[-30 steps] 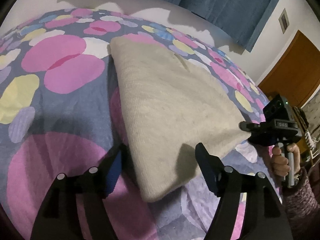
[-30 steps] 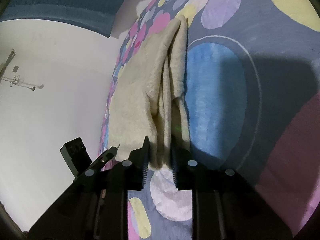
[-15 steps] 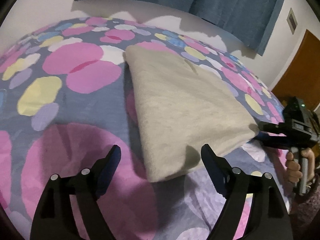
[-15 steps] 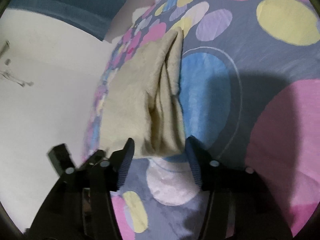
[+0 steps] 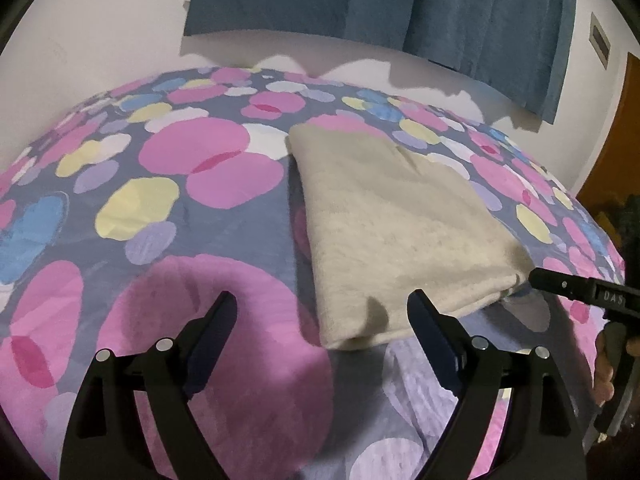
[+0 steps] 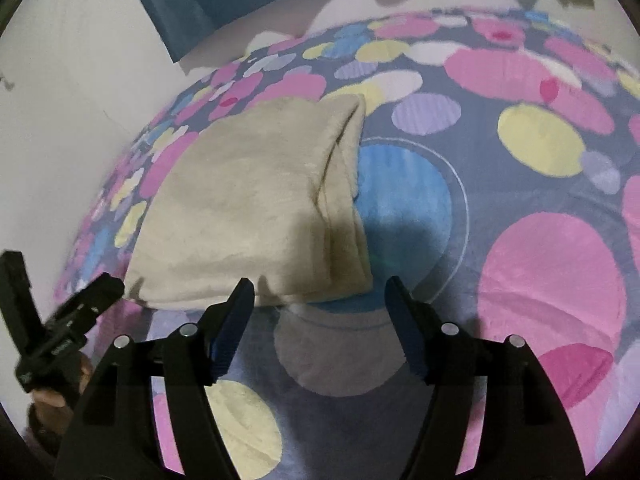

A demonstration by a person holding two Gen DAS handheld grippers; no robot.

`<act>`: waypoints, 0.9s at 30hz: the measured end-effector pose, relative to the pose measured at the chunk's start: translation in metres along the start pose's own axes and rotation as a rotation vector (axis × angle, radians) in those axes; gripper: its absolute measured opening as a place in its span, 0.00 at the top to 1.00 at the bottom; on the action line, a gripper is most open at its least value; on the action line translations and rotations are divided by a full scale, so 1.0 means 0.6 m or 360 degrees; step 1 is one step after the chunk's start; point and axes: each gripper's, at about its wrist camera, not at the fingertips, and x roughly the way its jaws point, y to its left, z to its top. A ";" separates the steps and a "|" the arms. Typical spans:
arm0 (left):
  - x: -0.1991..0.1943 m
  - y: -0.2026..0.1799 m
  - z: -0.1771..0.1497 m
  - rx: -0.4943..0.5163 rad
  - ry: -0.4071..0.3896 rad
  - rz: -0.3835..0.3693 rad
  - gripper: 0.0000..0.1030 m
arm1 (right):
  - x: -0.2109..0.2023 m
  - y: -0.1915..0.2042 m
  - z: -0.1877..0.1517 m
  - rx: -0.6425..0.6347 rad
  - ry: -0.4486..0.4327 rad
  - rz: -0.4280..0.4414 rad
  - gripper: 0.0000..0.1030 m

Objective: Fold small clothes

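A beige folded garment (image 5: pixel 396 224) lies flat on the flower-patterned bedspread (image 5: pixel 168 208). My left gripper (image 5: pixel 322 312) is open and empty, just short of the garment's near left corner. My right gripper (image 6: pixel 320 300) is open and empty, just short of the garment's near right corner (image 6: pixel 320 280), where the folded layers show. The garment also shows in the right wrist view (image 6: pixel 248 208). Each view shows the other gripper at its edge: the right one (image 5: pixel 580 292) and the left one (image 6: pixel 68 328).
The bedspread (image 6: pixel 540 160) covers the whole bed. A white wall and blue curtains (image 5: pixel 380 4) stand behind the bed. A brown door (image 5: pixel 624 140) is at the far right.
My right gripper has opened and let go of the garment's corner, then drawn back. My left gripper has also pulled back. The garment has settled flat on the bed.
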 end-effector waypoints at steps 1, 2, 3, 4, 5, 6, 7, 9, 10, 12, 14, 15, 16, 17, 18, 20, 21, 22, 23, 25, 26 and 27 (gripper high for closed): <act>-0.003 -0.001 0.000 0.0003 -0.0007 0.0018 0.17 | -0.001 0.005 -0.001 -0.0017 -0.0015 -0.0018 0.35; -0.005 -0.003 -0.001 0.0004 -0.0012 0.0032 0.17 | -0.005 0.011 -0.004 -0.0033 -0.0030 -0.0039 0.34; -0.006 -0.004 0.000 0.0006 -0.0019 0.0051 0.16 | -0.007 0.014 -0.006 -0.0040 -0.0043 -0.0050 0.31; -0.008 -0.005 0.000 0.0007 -0.0026 0.0069 0.16 | -0.009 0.016 -0.007 -0.0047 -0.0056 -0.0056 0.28; -0.009 -0.005 0.000 0.0007 -0.0028 0.0077 0.16 | -0.011 0.020 -0.008 -0.0058 -0.0065 -0.0062 0.27; -0.011 -0.005 0.001 0.0006 -0.0032 0.0083 0.16 | -0.013 0.023 -0.009 -0.0078 -0.0072 -0.0075 0.27; -0.012 -0.006 0.000 0.0004 -0.0034 0.0085 0.16 | -0.013 0.026 -0.009 -0.0092 -0.0077 -0.0086 0.27; -0.015 -0.007 0.001 -0.0004 -0.0033 0.0094 0.16 | -0.014 0.030 -0.007 -0.0102 -0.0083 -0.0093 0.27; -0.016 -0.007 0.001 -0.0004 -0.0034 0.0100 0.16 | -0.015 0.031 -0.008 -0.0103 -0.0086 -0.0093 0.27; -0.017 -0.008 0.001 0.0004 -0.0036 0.0122 0.16 | -0.018 0.031 -0.008 -0.0105 -0.0096 -0.0104 0.27; -0.019 -0.009 0.003 0.0010 -0.0034 0.0146 0.16 | -0.021 0.032 -0.008 -0.0111 -0.0106 -0.0116 0.27; -0.020 -0.010 0.004 0.0009 -0.0033 0.0161 0.16 | -0.021 0.033 -0.008 -0.0119 -0.0111 -0.0124 0.27; -0.021 -0.009 0.005 0.0006 -0.0033 0.0177 0.16 | -0.022 0.034 -0.008 -0.0126 -0.0111 -0.0128 0.26; -0.023 -0.009 0.006 0.0001 -0.0037 0.0189 0.16 | -0.023 0.035 -0.008 -0.0130 -0.0113 -0.0129 0.26; -0.025 -0.009 0.005 -0.0005 -0.0045 0.0194 0.16 | -0.024 0.037 -0.009 -0.0134 -0.0118 -0.0127 0.26; -0.029 -0.009 0.006 -0.0015 -0.0055 0.0190 0.16 | -0.026 0.039 -0.008 -0.0140 -0.0121 -0.0125 0.26; -0.029 -0.009 0.007 -0.0015 -0.0055 0.0192 0.16 | -0.027 0.040 -0.008 -0.0146 -0.0124 -0.0125 0.26; -0.029 -0.009 0.007 -0.0012 -0.0054 0.0197 0.16 | -0.027 0.041 -0.008 -0.0149 -0.0126 -0.0126 0.26; -0.031 -0.009 0.007 -0.0011 -0.0058 0.0205 0.16 | -0.027 0.040 -0.008 -0.0151 -0.0128 -0.0125 0.26; -0.033 -0.010 0.007 -0.0009 -0.0067 0.0205 0.16 | -0.027 0.042 -0.008 -0.0152 -0.0127 -0.0121 0.26; -0.034 -0.010 0.007 -0.0009 -0.0072 0.0207 0.16 | -0.027 0.042 -0.008 -0.0154 -0.0127 -0.0121 0.26; -0.034 -0.010 0.007 -0.0008 -0.0070 0.0210 0.16 | -0.028 0.043 -0.008 -0.0157 -0.0129 -0.0121 0.26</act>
